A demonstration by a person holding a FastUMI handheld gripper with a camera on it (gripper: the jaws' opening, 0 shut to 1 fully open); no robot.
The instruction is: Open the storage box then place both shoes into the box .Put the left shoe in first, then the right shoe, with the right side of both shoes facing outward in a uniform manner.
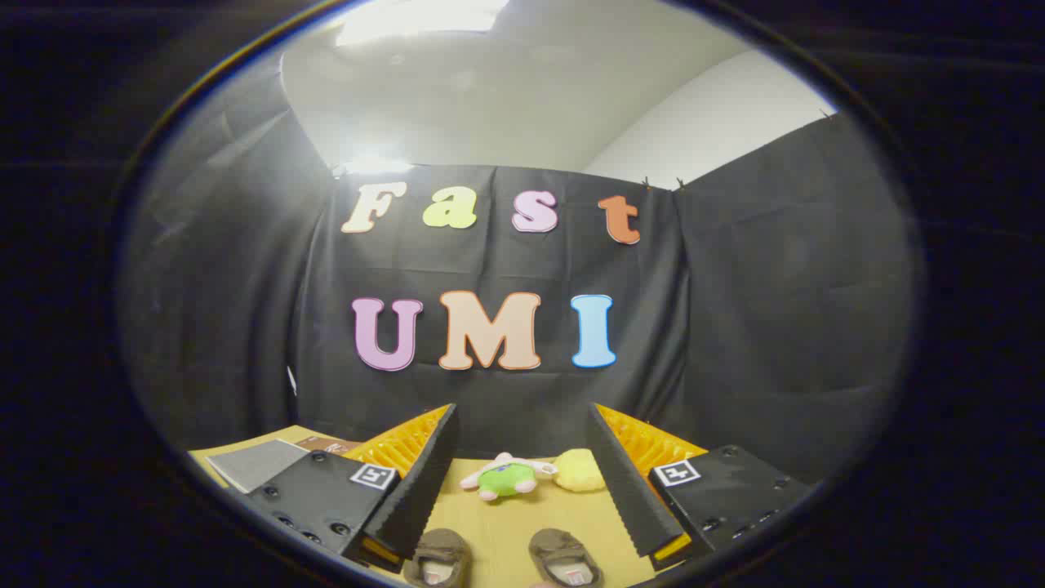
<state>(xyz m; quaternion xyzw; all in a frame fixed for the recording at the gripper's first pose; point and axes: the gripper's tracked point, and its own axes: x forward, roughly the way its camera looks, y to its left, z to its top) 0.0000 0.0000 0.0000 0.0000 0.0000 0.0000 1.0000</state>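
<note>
Gripper (520, 445): fingers held wide apart, nothing clamped. Two brown shoes, left (441, 557) and right (565, 559), are seen at bottom centre on the tan table (522, 523), between the fingers. Green plush toy (502, 478) and yellow ball (578, 470) are placed beyond them. Grey sheet (255, 462) is noted lower left.

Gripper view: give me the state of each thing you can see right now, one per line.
gripper: fingers open, holding nothing.
left-hand shoe: on the table between the fingers, opening up, untouched.
right-hand shoe: beside it, apart, opening up, untouched.
green plush toy: lying on the table beyond the shoes.
yellow plush: lying beside the green one.
</note>
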